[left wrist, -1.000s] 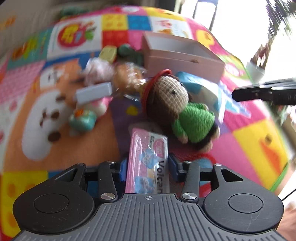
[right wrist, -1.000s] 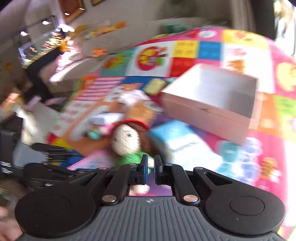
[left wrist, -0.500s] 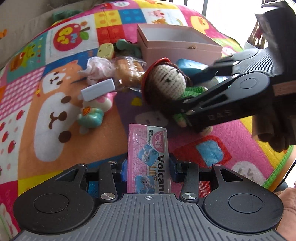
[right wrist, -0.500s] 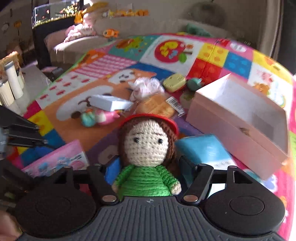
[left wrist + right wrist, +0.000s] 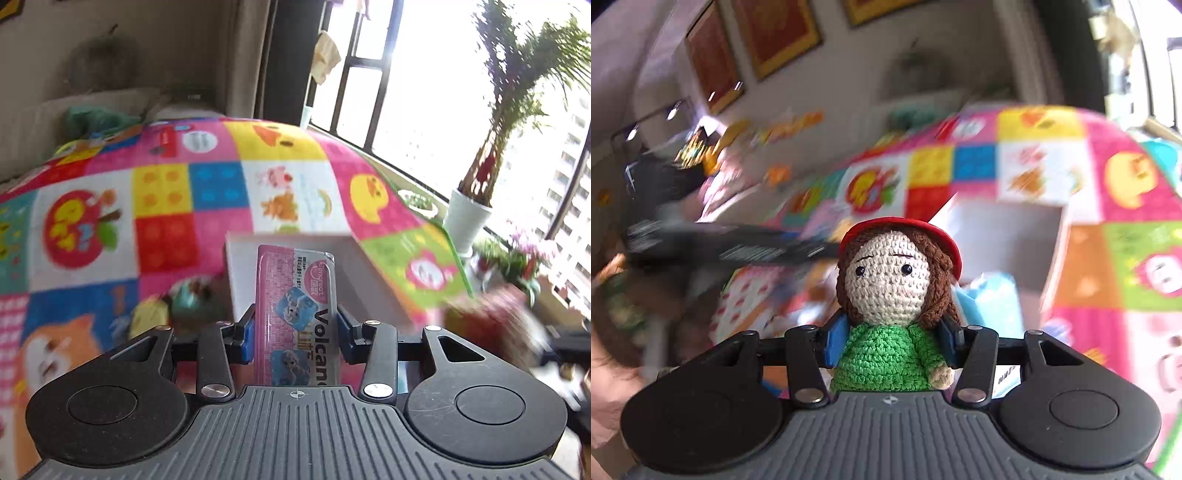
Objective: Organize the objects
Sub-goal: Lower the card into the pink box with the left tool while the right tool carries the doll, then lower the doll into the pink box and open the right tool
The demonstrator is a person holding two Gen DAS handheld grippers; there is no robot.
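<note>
Holding a flat pink packet (image 5: 295, 317) upright, the left gripper (image 5: 295, 328) has its blue pads (image 5: 248, 341) pressed on the packet's two long edges. Packet bears cartoon stickers and the letters "Volcan". Beyond it, farther off, a pale open box (image 5: 354, 266) sits on the patchwork play mat (image 5: 166, 192); the packet's top overlaps the box's near wall in this view. Small toys, blurred, lie on the mat left of the box. Far right: window, potted plant (image 5: 467, 218).

Right gripper (image 5: 892, 345): jaws closing, a crocheted doll (image 5: 897, 295) between them. Blue pads (image 5: 834, 345) sit against both sides of its green body; the grip reads as on. The doll faces the camera, red hat, brown hair, upright. Behind it, the same pale box (image 5: 1008, 236) on the mat, with a light blue packet (image 5: 990, 299) just near of the box, right of the doll. A dark blurred shape, likely the other gripper, crosses at left. Motion blur is heavy in this view. Framed pictures on the far wall.
</note>
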